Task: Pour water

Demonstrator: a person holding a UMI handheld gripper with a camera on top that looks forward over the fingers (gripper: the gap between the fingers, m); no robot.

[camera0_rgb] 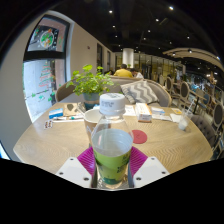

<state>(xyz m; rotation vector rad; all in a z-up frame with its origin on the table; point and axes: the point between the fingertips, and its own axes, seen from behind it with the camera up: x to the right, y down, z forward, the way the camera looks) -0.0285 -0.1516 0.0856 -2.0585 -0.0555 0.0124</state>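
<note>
Clenched between the claw's (112,172) pink pads, an upright capped bottle (112,145) faced a white cup (94,119) on the table (50,140), ready for pouring

A clear bottle (112,148) with a white cap and a pale green tint stands between the gripper's (112,172) magenta pads, on a light wood table (50,140). Just beyond it sits a white cup (93,120); a red coaster (138,136) lies beside the bottle. Farther off are a leafy green plant (91,82), yellow fruit (123,73), and a grey-and-white chevron cushion (140,92).
</note>
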